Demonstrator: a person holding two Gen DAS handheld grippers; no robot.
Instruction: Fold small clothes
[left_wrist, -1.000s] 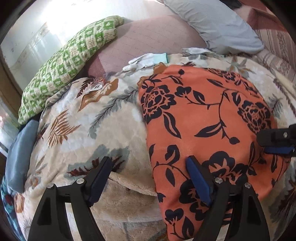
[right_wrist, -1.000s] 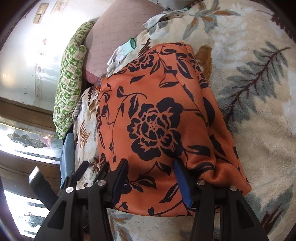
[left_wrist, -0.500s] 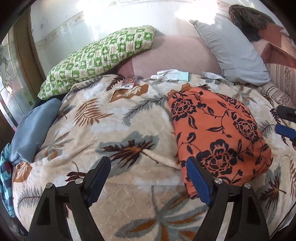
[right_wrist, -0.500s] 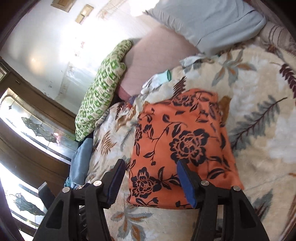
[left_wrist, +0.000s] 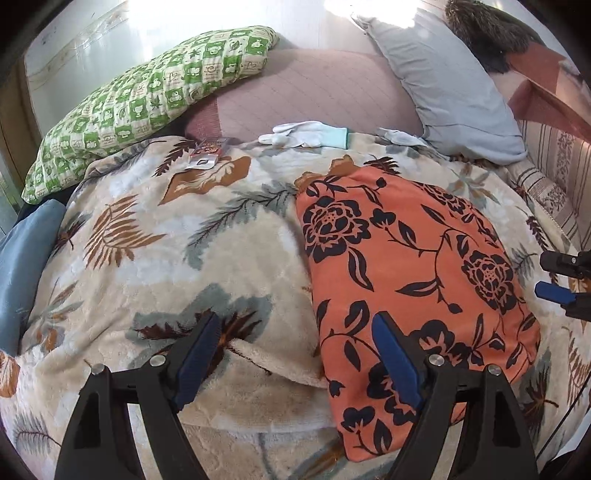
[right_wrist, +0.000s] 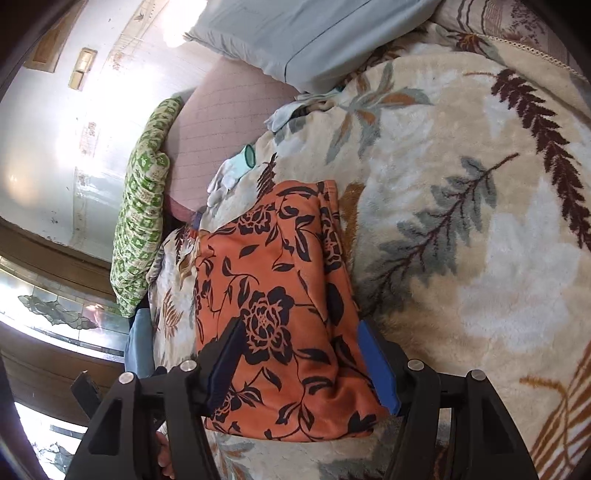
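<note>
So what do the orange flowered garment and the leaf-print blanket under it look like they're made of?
The orange flowered garment looks like a thin, smooth woven fabric, perhaps rayon or a polyester: it lies flat with a soft sheen and crisp folded edges. The leaf-print blanket looks like plush fleece, probably synthetic: its pile is fuzzy and shows brushed, embossed texture. Neither fibre can be confirmed by sight.

The left wrist view looks low and forward over the cream leaf-patterned plush blanket (left_wrist: 155, 258) toward far pillows, with the folded orange cloth with black flowers (left_wrist: 413, 266) to its right. The right wrist view sits close above that same cloth's (right_wrist: 280, 314) near end, rolled sideways so the wall tilts left. Both views share the cloth, the blanket (right_wrist: 480, 221) and the green checked pillow (left_wrist: 147, 96) (right_wrist: 142, 225)
</note>
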